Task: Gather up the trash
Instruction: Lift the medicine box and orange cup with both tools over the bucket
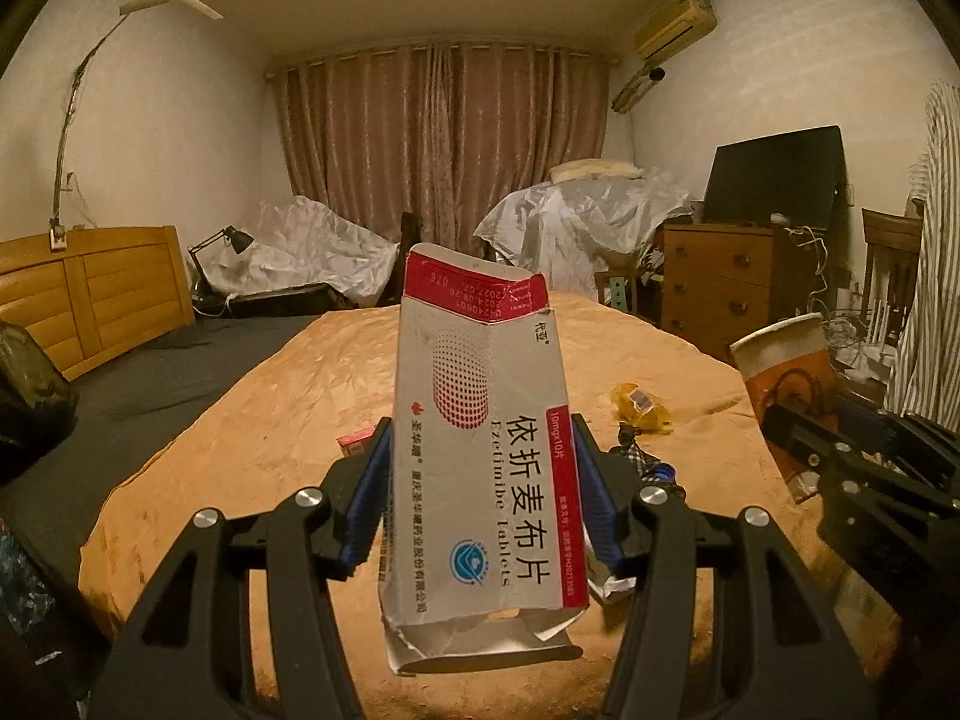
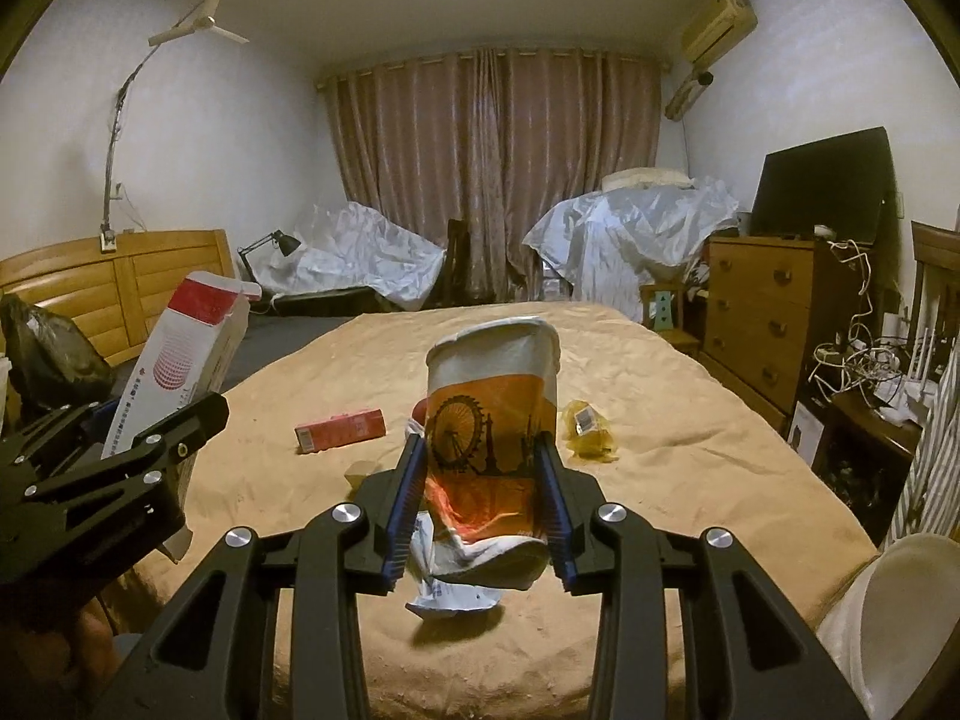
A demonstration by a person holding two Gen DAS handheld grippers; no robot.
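**Inspector:** Count the grippers and say what each one has.

**Assistant:** Two. The left gripper (image 1: 480, 480) has its fingers clamped on one flattened medicine box (image 1: 480, 450), grey-white with a red band, standing upright at frame centre, its torn lower end hanging below the pads. The right gripper (image 2: 485, 498) has its fingers pressed on one paper cup (image 2: 489, 438), orange with a black wheel print, crushed at the base, centre of its view. Both items are held clear above the bed (image 2: 660, 480).

**Inspector:** Does each gripper appear in the other's view?

**Assistant:** Yes. The cup shows at the right edge of the left view, the box at the left edge of the right view.

**Inspector:** Loose items on the bed?

**Assistant:** In the right view: one small red box (image 2: 340, 427) left of centre, one yellow wrapper (image 2: 589, 435) right of the cup, and one crumpled white wrapper (image 2: 450, 597) at lower centre, beneath the cup. The left view adds one dark checked scrap (image 1: 639, 456) with a blue cap beside it, just right of the gripper. What it is I cannot tell.

**Inspector:** Receptacles?

**Assistant:** One black bag (image 2: 48, 354) at the left edge, by the headboard. One white rounded container (image 2: 906, 618) at lower right, only partly in view.
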